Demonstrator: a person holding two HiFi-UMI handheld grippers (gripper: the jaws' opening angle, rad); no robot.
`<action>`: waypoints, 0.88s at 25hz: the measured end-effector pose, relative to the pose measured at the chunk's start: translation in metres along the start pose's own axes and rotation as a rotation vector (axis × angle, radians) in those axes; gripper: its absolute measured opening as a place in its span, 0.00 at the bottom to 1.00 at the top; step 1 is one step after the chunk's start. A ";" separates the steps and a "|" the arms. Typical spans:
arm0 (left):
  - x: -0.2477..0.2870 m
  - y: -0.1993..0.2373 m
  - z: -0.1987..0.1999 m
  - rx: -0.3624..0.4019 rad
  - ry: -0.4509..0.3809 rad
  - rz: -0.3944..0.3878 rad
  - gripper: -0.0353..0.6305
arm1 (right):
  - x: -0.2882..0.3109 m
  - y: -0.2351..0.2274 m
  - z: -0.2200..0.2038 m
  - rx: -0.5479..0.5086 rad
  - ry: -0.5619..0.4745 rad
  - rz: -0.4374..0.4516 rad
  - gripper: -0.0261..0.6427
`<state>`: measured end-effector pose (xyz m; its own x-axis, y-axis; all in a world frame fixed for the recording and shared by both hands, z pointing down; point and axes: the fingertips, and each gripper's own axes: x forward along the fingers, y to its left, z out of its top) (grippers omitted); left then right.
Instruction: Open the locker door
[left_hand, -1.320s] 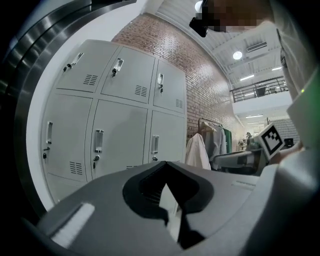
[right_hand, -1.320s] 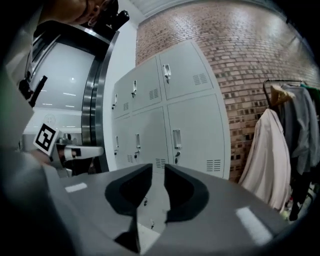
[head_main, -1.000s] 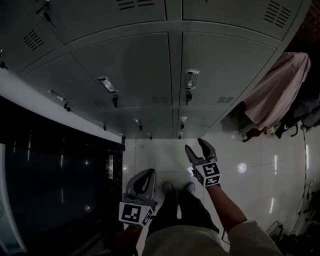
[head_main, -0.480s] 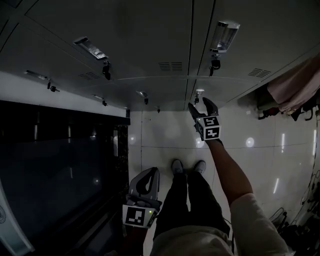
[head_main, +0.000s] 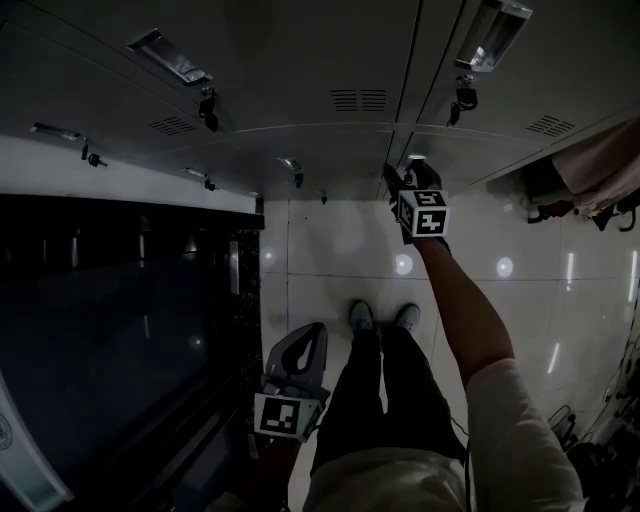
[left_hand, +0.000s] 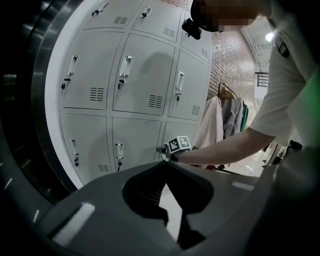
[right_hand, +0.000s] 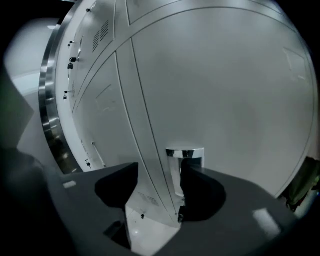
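Note:
Grey metal lockers (head_main: 300, 70) fill the wall ahead. My right gripper (head_main: 408, 178) is stretched out low to a bottom-row door (right_hand: 225, 90), right at its chrome handle (right_hand: 185, 153). In the right gripper view the handle stands between the jaws, close against the right one, and the door seam runs down the gap. The right gripper's (right_hand: 162, 171) jaws are closing, and the left jaw is still apart from the handle. My left gripper (head_main: 312, 332) hangs low by the person's leg, shut and with nothing in it; its tips (left_hand: 165, 164) meet in its own view.
A dark glossy panel (head_main: 120, 300) stands at the left. Pale garments (head_main: 600, 160) hang at the right of the lockers. The person's legs and shoes (head_main: 380, 320) stand on shiny white floor tiles (head_main: 330, 250). Other handles carry keys (head_main: 465, 95).
My right gripper has reached forward from near the person's knees to the bottom locker's handle. The head view has come closer to the lockers. The left gripper stays low.

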<state>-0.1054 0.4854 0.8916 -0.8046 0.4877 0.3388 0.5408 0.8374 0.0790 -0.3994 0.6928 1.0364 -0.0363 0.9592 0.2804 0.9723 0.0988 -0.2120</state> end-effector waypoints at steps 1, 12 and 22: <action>0.000 0.003 -0.002 -0.006 0.001 0.006 0.13 | -0.002 0.001 0.000 0.006 -0.001 -0.005 0.42; 0.004 -0.016 0.038 0.013 -0.029 -0.041 0.13 | -0.087 0.011 -0.050 0.079 0.034 -0.080 0.45; -0.014 -0.041 0.091 0.058 -0.049 -0.082 0.13 | -0.195 -0.050 -0.091 0.125 0.071 -0.250 0.32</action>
<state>-0.1388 0.4664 0.7981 -0.8573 0.4273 0.2873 0.4588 0.8871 0.0497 -0.4200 0.4769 1.0771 -0.2509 0.8805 0.4022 0.8991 0.3659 -0.2402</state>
